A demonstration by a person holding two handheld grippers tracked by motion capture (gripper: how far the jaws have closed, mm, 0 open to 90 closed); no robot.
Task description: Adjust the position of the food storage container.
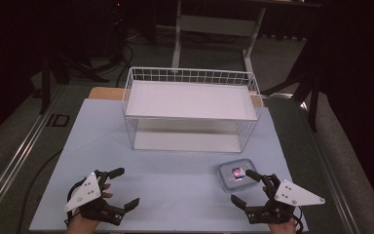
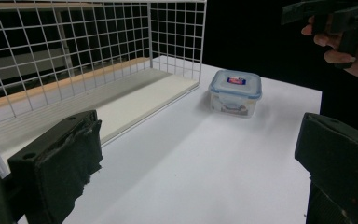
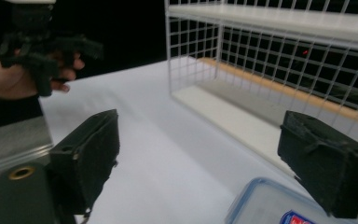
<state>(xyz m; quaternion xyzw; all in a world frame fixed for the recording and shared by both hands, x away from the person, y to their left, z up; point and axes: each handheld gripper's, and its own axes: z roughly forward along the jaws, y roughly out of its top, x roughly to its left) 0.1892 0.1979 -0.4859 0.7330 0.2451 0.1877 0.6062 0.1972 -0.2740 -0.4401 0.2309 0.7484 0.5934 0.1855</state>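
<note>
The small clear plastic box (image 1: 234, 175) with its snapped blue-rimmed lid, contents perhaps food, sat near the bench's (image 1: 175, 185) right front edge, before the white wire rack (image 1: 191, 108), while my left gripper (image 1: 119, 187) and right gripper (image 1: 246, 187) both gaped, grasping nothing.

Blk claws (image 1: 121, 187), grey tri plates (image 1: 84, 191), blk cables
</note>
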